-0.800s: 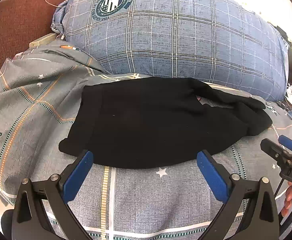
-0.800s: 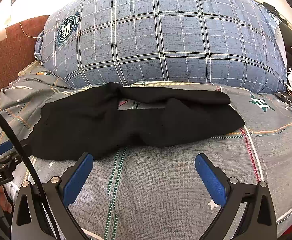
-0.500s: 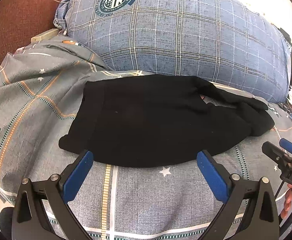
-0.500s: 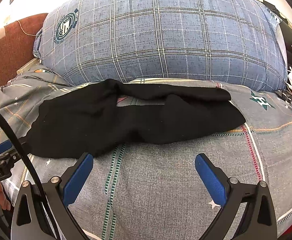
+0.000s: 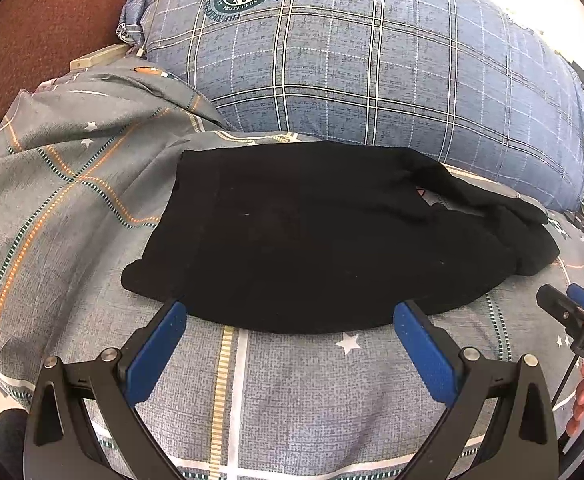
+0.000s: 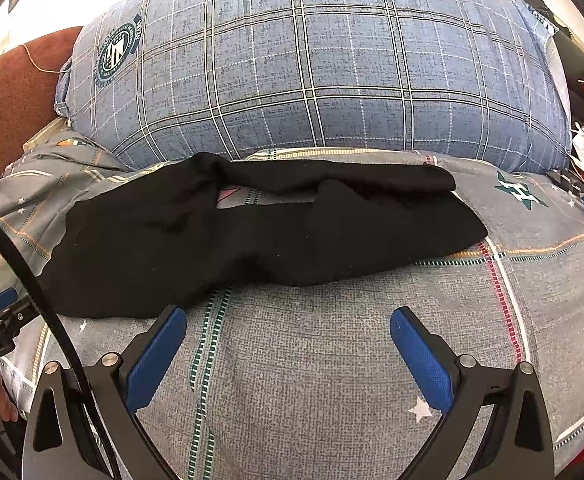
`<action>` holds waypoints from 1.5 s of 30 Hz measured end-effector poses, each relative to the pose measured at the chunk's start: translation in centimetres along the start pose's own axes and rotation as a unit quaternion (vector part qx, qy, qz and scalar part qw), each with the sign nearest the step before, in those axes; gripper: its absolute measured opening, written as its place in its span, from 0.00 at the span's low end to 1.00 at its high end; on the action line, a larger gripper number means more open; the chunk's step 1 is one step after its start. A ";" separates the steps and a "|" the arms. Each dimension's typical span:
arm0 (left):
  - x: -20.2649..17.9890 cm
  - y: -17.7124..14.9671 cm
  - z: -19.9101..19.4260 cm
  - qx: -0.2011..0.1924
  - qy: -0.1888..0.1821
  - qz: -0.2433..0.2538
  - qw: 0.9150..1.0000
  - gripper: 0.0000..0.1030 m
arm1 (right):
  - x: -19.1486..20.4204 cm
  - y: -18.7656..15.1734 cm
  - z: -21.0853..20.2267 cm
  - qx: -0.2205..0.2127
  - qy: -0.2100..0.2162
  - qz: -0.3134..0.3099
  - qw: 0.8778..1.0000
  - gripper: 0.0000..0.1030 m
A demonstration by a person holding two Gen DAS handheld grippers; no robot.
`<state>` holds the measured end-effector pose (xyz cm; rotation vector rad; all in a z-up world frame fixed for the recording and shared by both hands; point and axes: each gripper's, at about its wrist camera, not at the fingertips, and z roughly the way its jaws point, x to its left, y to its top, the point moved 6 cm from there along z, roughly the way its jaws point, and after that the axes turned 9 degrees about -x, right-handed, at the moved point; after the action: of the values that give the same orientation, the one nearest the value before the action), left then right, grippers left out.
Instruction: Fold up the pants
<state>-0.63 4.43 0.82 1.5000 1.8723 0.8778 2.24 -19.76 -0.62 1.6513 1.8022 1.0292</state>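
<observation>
Lying across a grey star-print sheet (image 5: 72, 208), the black pants (image 5: 312, 240) stretch left to right just in front of a big blue plaid pillow (image 5: 372, 72), their far edge close against its base. At the far left a brown headboard (image 5: 32, 32) rises behind the bedding.

The left wrist view takes in the wide, flat left end of the pants, lying smooth, with a small lobe of cloth sticking out at its near left corner. The left gripper (image 5: 290, 320) hangs over the near hem with its blue pads (image 5: 156, 348) spread as wide as they go, nothing between them but sheet and the edge of the cloth; the tips sit just at the hem without pinching it. At the right edge of this view the other gripper's tip and some fingertips of the hand holding it show.

The right wrist view shows what the left one squeezes into a corner: the two legs, the far one lying straight, the near one rumpled, with a gap between them where the sheet and a pink patch show through. Their ends lie near a red dashed line in the sheet. The right gripper (image 6: 288, 328) is also fully spread and empty, over bare sheet on the near side of the legs, its left pad (image 6: 156, 356) near the hem, its right pad well clear. A black cable (image 6: 32, 288) curves through the left of this view, beside the left gripper's body.
</observation>
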 end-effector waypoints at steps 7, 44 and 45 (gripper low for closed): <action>0.5 -0.1 0.4 0.002 0.000 -0.007 1.000 1.00 | 0.1 -0.1 0.5 0.010 -0.002 0.000 1.000 1.00; 4.4 -1.5 2.8 0.030 0.005 -0.088 0.996 1.00 | -7.7 0.2 2.6 0.017 -0.016 0.102 0.995 1.00; 4.4 -1.5 3.2 0.033 0.003 -0.094 0.995 1.00 | -8.5 0.3 2.8 0.017 -0.016 0.116 0.993 1.00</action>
<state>0.05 8.96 -2.53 1.3341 2.0260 0.7391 5.91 -27.49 -3.25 1.9213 1.6450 1.0673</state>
